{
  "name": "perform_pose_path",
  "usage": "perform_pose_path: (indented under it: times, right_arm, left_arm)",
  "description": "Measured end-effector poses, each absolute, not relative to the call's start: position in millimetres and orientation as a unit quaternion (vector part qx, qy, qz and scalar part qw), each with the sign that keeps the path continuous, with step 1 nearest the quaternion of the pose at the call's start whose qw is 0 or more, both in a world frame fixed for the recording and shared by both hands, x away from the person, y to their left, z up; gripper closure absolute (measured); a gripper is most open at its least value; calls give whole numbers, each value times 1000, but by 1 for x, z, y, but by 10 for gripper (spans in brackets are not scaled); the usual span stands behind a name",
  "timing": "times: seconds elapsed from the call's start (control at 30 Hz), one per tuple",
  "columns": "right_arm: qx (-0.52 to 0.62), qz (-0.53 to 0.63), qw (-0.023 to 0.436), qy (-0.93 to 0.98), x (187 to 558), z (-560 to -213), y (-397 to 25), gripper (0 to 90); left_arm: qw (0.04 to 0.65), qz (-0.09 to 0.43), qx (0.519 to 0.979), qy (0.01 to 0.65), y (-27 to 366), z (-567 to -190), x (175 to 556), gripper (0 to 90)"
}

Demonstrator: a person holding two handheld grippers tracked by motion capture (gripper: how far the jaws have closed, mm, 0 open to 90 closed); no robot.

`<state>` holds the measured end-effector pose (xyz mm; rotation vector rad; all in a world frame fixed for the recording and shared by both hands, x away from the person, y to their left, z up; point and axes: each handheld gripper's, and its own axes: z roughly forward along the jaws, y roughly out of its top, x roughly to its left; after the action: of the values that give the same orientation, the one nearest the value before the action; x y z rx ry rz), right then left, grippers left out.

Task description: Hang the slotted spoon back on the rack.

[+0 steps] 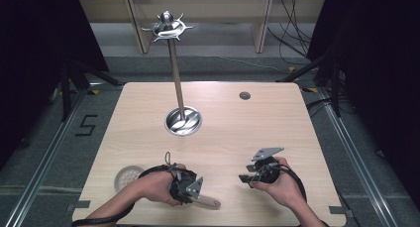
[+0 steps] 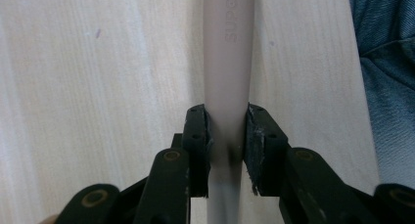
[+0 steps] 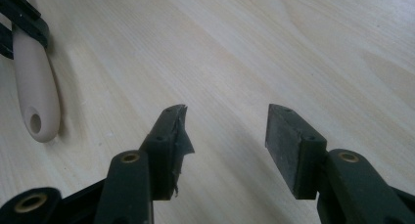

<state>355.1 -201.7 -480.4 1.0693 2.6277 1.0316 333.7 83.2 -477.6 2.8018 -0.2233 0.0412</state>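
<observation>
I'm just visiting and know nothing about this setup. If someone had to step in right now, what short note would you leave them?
Left hand-held gripper: shut on the beige handle of a utensil, low at the table's near edge. The handle's free end, with a hanging hole, points toward the right gripper; the utensil's working end is hidden.
Right hand-held gripper: open, holding nothing, just above bare wood to the right of the handle.
Metal hook stand: upright at the far middle of the table, hooks bare.
Done: utensil gripped.
Left: probably lifting it and hanging it on a hook, though that is a guess.
</observation>
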Motion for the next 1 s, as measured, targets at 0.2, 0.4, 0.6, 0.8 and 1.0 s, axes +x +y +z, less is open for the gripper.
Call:
perform_pose_path:
  times: [0.2, 0.4, 0.6, 0.8, 1.0]
  right_arm:
    - [346, 342, 72, 871, 356, -479, -204, 500]
    - [369, 352, 79, 857, 356, -475, -207, 500]
    - [385, 370, 89, 841, 357, -474, -210, 500]
    - [392, 367, 87, 839, 358, -472, -212, 498]
    - [391, 368, 89, 839, 358, -472, -212, 496]
  left_arm:
    - [179, 33, 981, -67, 87, -468, 339, 716]
    - [181, 47, 981, -48, 94, -453, 344, 717]
    - [199, 60, 978, -28, 103, -438, 349, 716]
    - [216, 74, 974, -1, 112, -426, 351, 717]
    - [227, 81, 970, 8, 117, -420, 352, 717]
